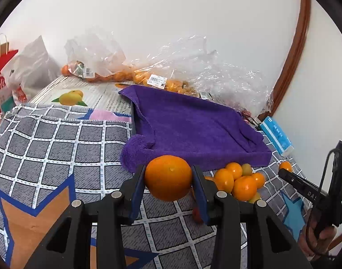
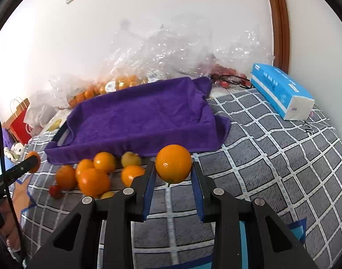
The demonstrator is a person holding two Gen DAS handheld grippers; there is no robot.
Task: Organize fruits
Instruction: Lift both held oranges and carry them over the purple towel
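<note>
Stock so far: tray [image 2: 137, 116] under its purple towel holds nothing; your left gripper [image 1: 168, 180] and right gripper [image 2: 173, 168] each carry one orange pinched between the jaws; the fruit pile [image 2: 97, 174] waits on the bed along the tray's near edge.

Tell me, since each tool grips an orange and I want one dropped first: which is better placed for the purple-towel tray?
Probably the right tool: its round orange hangs just before the purple towel-lined tray, squarely facing it. The left tool faces only the tray's corner.

Open checked bedspread [image 2: 271, 168] right of purple-towelled tray [image 2: 139, 116]; blocked left by loose oranges [image 2: 94, 174] (tissue pack [image 2: 280, 89] far right)
</note>
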